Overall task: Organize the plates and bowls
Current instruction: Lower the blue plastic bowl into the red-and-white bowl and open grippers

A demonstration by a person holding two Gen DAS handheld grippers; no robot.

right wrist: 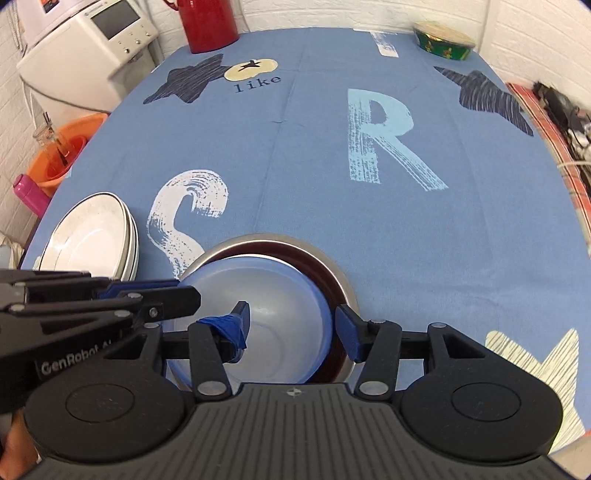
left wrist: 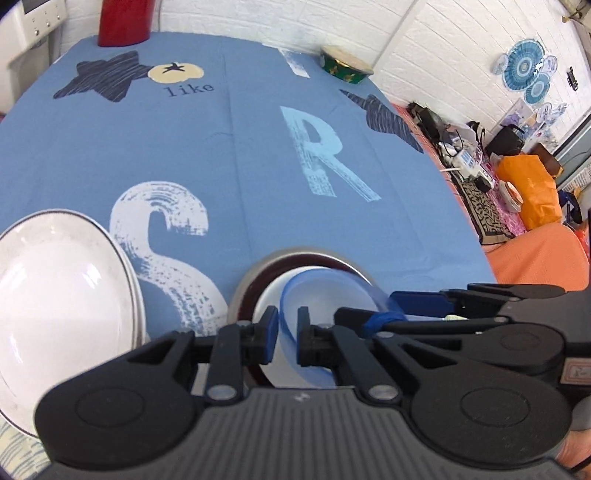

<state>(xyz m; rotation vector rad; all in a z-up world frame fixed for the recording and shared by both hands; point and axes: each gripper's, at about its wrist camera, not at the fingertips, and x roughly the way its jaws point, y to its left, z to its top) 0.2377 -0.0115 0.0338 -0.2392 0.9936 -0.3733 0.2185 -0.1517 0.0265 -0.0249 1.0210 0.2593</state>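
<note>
A translucent blue bowl (left wrist: 332, 291) (right wrist: 280, 291) rests tilted inside a steel bowl (left wrist: 295, 254) (right wrist: 266, 240) with a dark red inside, near the front of the blue tablecloth. My left gripper (left wrist: 286, 332) is shut on the blue bowl's rim; in the right wrist view it comes in from the left (right wrist: 181, 293). My right gripper (right wrist: 293, 328) is open, one finger inside the blue bowl and the other outside its right wall. A stack of white plates (left wrist: 55, 288) (right wrist: 88, 229) sits just left of the bowls.
At the table's back stand a red jug (right wrist: 208, 26) and a green tin (right wrist: 443, 42). A white appliance (right wrist: 88, 48) and an orange bucket (right wrist: 62, 147) are off the left edge. A cluttered orange-covered surface (left wrist: 517, 184) lies to the right.
</note>
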